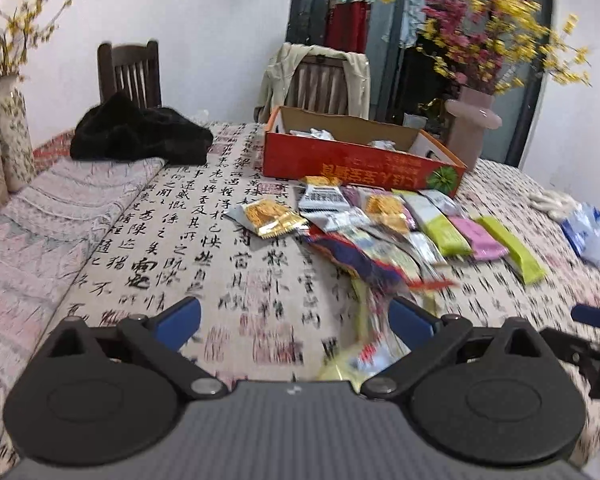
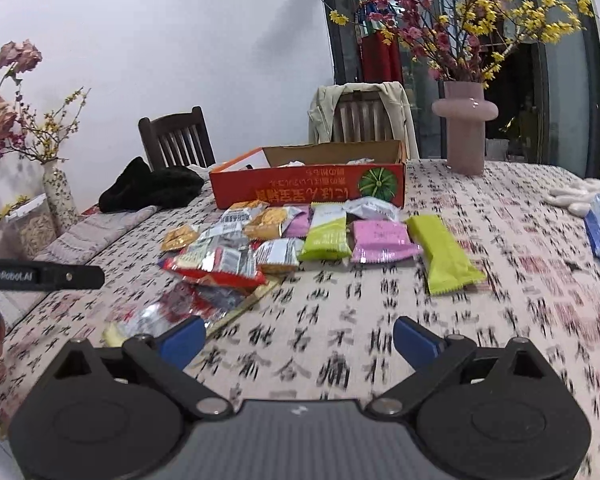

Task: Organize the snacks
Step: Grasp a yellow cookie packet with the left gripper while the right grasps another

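The snack packets (image 2: 284,236) lay heaped on the table (image 2: 500,312), just in front of the orange box (image 2: 308,188), whose upside-down print was too blurred to read. Both the left gripper (image 1: 294,322) and the right gripper (image 2: 298,340) gaped wide, holding nothing. "GenRobot.AI" showed on the left gripper's side. Calligraphy covered the tablecloth.

Black left gripper (image 1: 294,320) and right gripper (image 2: 298,338), blue-padded jaws.
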A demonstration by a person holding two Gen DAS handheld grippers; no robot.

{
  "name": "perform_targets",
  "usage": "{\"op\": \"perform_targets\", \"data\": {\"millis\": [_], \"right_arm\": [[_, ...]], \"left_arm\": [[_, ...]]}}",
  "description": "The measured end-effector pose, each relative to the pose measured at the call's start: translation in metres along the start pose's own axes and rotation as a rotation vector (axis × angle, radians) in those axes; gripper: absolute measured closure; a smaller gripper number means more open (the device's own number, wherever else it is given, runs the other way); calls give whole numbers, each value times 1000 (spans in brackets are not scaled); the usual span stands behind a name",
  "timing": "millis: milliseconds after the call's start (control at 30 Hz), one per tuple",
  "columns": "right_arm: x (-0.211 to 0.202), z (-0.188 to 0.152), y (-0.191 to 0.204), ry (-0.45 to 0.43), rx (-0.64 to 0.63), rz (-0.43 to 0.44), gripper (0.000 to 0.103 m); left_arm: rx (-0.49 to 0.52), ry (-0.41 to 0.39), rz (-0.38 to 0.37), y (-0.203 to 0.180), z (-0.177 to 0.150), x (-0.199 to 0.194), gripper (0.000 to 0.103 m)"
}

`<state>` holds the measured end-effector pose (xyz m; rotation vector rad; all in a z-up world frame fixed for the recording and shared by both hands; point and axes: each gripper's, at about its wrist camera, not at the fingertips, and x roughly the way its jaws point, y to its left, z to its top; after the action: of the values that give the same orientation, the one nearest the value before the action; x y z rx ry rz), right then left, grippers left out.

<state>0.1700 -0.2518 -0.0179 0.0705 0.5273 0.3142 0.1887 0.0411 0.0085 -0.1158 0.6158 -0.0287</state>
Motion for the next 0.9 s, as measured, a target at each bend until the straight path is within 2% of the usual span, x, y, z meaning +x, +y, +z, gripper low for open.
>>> {"op": "perform_targets", "data": {"millis": [167,333,433,567,733,800,900], "right_arm": [[29,31,-2,7,-6,-8,10],[63,66,-4,23,12,32,16],[87,87,-3,30,22,48,17],[128,106,2,82,18,85,25],[181,119,14,140,9,94,35],[201,120,18,164,9,102,37],[223,116,26,190,-17,105,38]], "left_arm": [[-58,26,19,15,34,43,7],[-87,49,40,24,66,95,24],[-137,92,30,32,78,128,25],[-173,127,-2,39,84,158,26],[-136,119,-5,39,83,177,38],[-128,110,-15,39,82,179,40],[-106,99,-31,38,80,180,57]]}}
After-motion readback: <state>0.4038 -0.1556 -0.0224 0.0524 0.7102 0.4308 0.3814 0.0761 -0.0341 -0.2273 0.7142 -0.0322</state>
